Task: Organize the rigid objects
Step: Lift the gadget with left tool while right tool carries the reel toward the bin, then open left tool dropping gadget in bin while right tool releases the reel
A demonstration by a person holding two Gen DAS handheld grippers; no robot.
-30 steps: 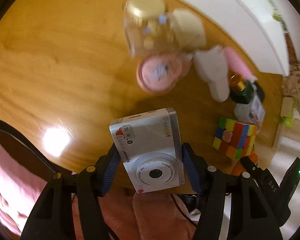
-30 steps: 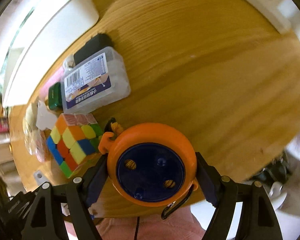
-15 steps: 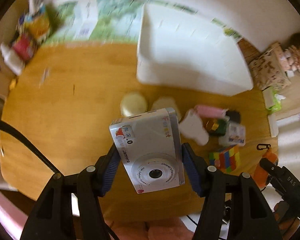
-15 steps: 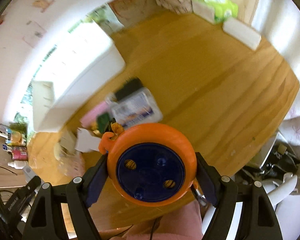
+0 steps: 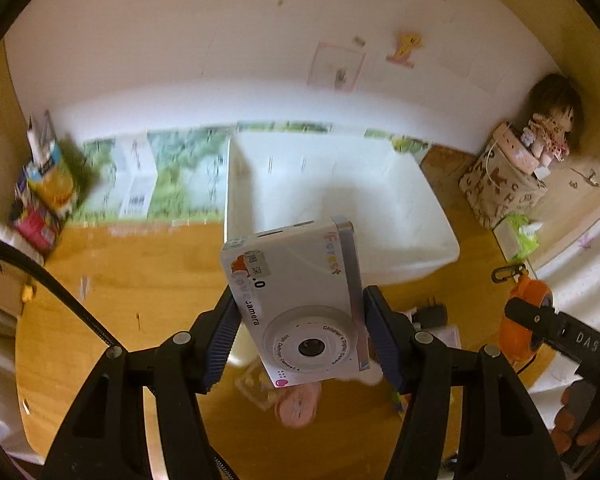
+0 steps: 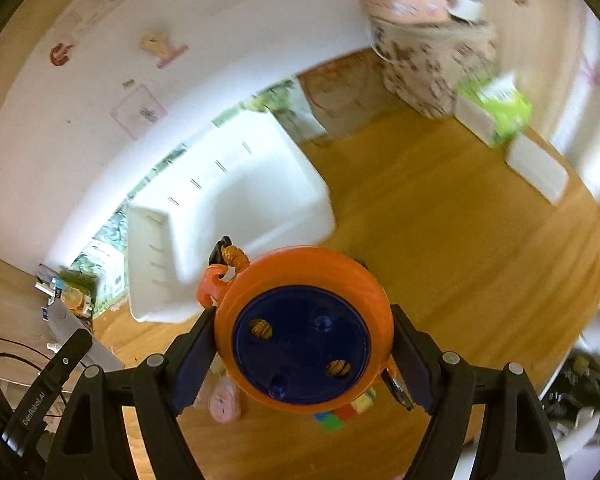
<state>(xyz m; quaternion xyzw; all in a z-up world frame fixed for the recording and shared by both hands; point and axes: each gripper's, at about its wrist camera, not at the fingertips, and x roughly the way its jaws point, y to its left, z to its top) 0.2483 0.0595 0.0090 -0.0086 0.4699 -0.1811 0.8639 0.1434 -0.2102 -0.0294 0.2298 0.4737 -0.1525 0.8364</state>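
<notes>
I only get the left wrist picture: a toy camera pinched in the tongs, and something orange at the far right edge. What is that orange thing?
Observer: An orange reel, round, with a dark blue face. The right tongs clamp it by its sides.
Visitor: A reel of what?
Observer: Yellow-orange cord. A knot of it sits by the hook on top, and more shows through holes in the blue face.
Visitor: Is anything underneath it?
Observer: A multicoloured puzzle cube lies on the wooden table, partly hidden behind the reel.
</notes>
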